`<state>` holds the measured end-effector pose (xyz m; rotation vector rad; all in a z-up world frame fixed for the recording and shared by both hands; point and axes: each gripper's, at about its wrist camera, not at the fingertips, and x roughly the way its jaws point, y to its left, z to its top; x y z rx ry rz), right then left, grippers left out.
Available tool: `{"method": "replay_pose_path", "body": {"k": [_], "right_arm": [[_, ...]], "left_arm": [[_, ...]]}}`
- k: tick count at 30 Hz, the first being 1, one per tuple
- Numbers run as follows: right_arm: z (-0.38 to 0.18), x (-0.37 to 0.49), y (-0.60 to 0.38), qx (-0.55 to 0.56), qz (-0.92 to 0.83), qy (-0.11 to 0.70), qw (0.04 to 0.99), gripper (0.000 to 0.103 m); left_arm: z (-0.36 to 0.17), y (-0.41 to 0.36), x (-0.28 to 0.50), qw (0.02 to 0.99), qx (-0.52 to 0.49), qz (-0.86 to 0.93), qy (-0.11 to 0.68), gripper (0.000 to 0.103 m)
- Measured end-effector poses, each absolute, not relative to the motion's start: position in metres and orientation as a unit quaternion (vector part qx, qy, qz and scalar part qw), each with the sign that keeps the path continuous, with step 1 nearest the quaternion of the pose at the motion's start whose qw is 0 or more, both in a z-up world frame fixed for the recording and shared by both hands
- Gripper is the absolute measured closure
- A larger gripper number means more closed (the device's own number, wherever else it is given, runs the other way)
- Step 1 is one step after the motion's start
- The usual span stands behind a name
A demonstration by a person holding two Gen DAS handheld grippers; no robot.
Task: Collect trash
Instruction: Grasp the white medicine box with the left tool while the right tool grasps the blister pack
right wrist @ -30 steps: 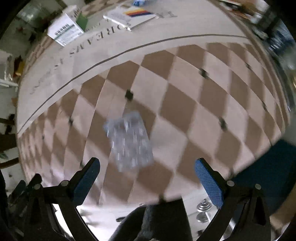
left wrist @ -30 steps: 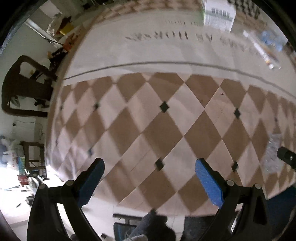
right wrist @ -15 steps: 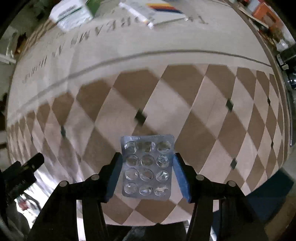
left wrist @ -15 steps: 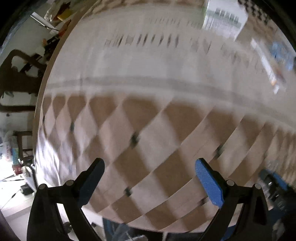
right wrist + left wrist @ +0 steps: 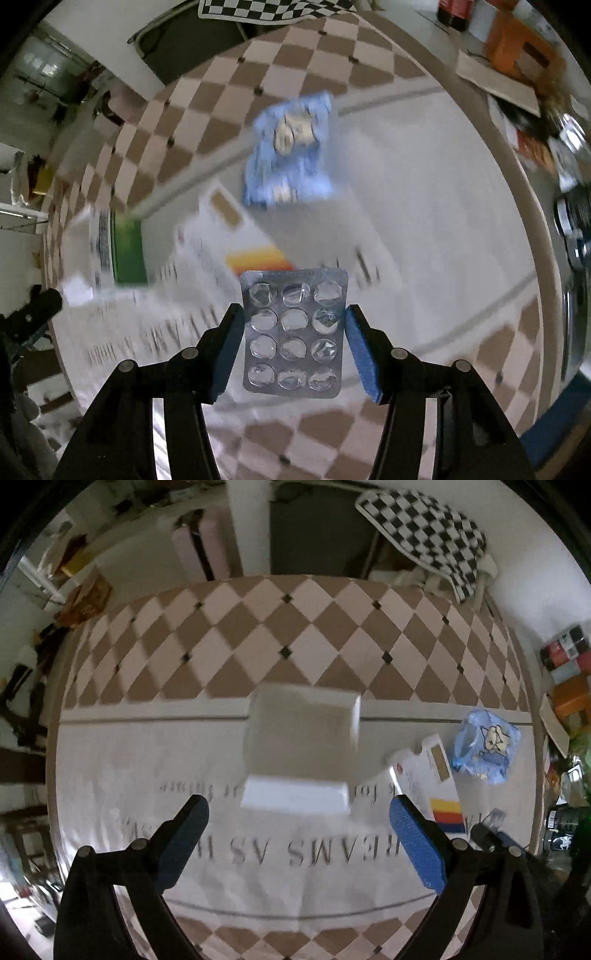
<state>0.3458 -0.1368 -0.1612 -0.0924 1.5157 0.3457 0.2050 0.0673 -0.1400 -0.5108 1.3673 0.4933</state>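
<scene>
Silver foil blister pack, one, with twelve emptied pockets, sits clamped between the right gripper pads above the tablecloth. Left gripper hangs spread and empty before one white box, one flat carton and one blue wrapper. Half a second ago only checkered cloth faced it, the box far off.
</scene>
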Motion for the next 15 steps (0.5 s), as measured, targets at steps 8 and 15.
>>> {"method": "replay_pose_path", "body": {"k": [8, 15], "right_arm": [[-0.179, 0.376, -0.116, -0.038, 0.156, 0.697, 0.699, 0.045], [-0.19, 0.369, -0.102, -0.041, 0.171, 0.699, 0.693, 0.045]], "left_arm": [[-0.172, 0.076, 0.246, 0.69, -0.199, 0.216, 0.662, 0.003], [-0.145, 0.088, 0.239, 0.708, -0.201, 0.226, 0.638, 0.003]]}}
